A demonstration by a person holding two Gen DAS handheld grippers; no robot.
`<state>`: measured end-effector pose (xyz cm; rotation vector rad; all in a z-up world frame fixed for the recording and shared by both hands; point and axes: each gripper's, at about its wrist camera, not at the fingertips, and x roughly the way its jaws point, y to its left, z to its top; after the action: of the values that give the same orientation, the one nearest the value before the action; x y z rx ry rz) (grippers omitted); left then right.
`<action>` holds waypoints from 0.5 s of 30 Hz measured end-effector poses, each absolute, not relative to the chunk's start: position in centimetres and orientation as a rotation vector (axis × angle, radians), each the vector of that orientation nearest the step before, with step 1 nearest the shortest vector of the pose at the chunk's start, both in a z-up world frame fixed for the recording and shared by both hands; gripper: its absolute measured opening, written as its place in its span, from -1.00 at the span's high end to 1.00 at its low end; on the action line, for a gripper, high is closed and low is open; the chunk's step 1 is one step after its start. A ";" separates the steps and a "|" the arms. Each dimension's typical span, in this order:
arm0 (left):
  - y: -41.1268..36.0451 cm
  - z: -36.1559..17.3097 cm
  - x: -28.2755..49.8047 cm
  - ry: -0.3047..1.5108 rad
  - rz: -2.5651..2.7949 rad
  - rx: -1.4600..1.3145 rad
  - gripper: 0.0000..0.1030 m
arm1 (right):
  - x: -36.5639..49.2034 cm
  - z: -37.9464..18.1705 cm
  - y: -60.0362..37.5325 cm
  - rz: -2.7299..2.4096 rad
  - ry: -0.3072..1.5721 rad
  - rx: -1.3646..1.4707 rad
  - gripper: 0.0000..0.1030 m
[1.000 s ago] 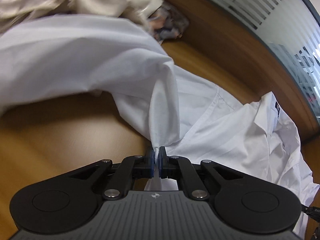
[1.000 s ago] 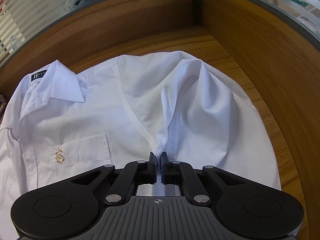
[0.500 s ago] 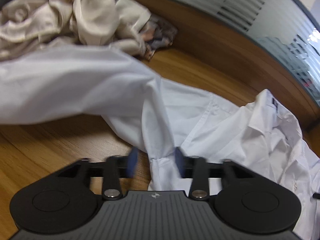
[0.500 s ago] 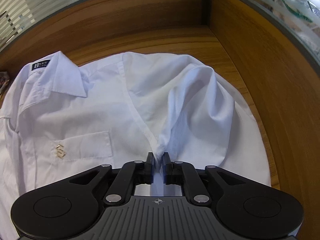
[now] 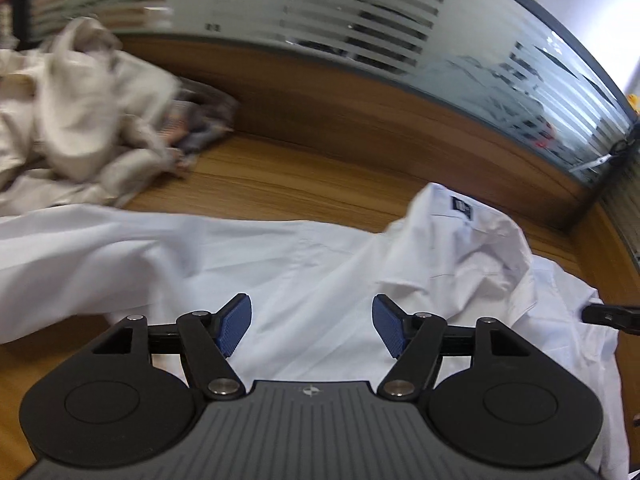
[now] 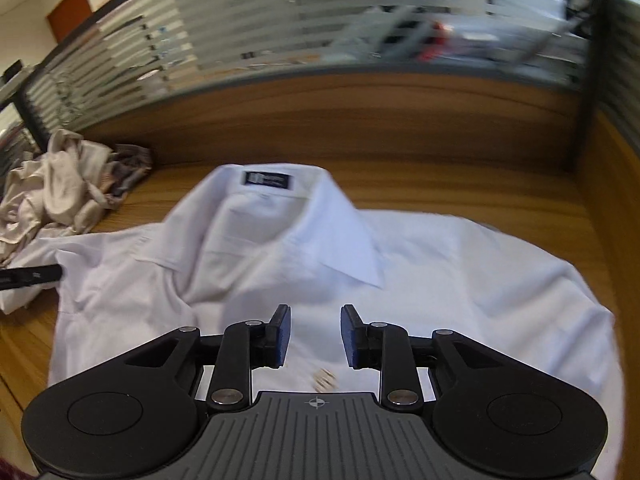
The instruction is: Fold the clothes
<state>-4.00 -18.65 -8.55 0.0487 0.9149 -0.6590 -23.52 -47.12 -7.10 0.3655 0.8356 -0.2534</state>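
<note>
White shirt lies spread on wooden desk, collar toward glass partition. Left gripper and right gripper: jaws just opening, released, nothing between pads. Risks: sleeve left of collar bunched, next fold traps wrinkles; beige clothes pile left of collar could snag it.

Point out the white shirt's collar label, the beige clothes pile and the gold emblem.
collar label (image 6: 267,179): right wrist view, middle of the dark tag.
beige clothes pile (image 5: 80,104): left wrist view, bunched middle.
gold emblem (image 6: 325,379): right wrist view, blurred middle.
</note>
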 end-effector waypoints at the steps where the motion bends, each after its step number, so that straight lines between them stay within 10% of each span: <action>1: -19.8 -8.9 -3.7 0.921 -0.674 0.047 -0.46 | -22.5 -7.3 -46.9 -0.230 0.832 0.366 0.42; 15: -33.4 -12.8 0.0 0.920 -0.848 0.132 -0.49 | -11.1 -11.4 -45.6 -0.116 0.864 0.286 0.36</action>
<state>0.00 -33.37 -12.78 0.1319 0.9199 -0.8480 -11.15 -45.62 -11.42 0.2856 0.8637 -0.1163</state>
